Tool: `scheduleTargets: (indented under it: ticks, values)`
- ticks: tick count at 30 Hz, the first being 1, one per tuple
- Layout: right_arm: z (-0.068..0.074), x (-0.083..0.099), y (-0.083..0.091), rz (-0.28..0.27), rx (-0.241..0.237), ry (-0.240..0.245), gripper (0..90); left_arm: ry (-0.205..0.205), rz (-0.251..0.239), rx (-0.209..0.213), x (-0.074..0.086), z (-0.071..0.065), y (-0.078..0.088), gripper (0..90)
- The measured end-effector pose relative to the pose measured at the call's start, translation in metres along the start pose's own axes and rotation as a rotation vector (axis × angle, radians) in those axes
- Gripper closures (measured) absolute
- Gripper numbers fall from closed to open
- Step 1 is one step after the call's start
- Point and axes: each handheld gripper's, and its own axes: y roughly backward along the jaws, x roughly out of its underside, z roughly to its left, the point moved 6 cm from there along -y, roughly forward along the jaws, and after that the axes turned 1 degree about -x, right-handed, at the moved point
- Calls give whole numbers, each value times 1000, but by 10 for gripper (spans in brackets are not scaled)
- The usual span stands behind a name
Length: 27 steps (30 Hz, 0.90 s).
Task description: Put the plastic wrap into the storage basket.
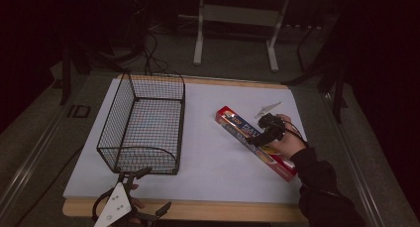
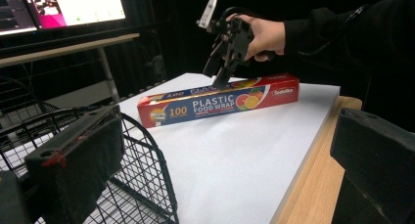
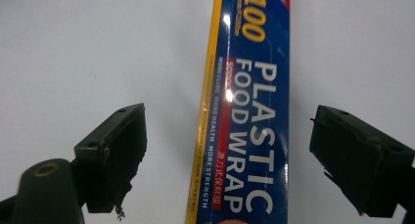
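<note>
Right tongs poised over the food wrap box

The right tongs [image 1: 257, 138], jaws apart, straddle the plastic food wrap box [image 1: 250, 138] lying right of the wire basket [image 1: 141, 128]; lower squarely, then close across its narrow width. Left tongs [image 1: 141, 173], also apart, sit at the basket's near edge.

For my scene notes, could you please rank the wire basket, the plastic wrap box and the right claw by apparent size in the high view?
1. Wire basket
2. Plastic wrap box
3. Right claw
</note>
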Motion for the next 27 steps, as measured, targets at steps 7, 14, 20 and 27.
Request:
scheduleTargets:
  ticks: [7,14,20,27]
  values:
    - [-6,6,-14,106,-10,-31,189,-1,8,2,1,0,-1,1]
    - [-11,9,-26,211,-17,-59,212,-3,12,2,2,0,-1,1]
    - [-12,11,-36,325,-39,-78,255,-9,21,6,3,-1,-2,1]
    - [-11,10,-42,391,-49,-92,340,-11,25,9,3,-2,-2,1]
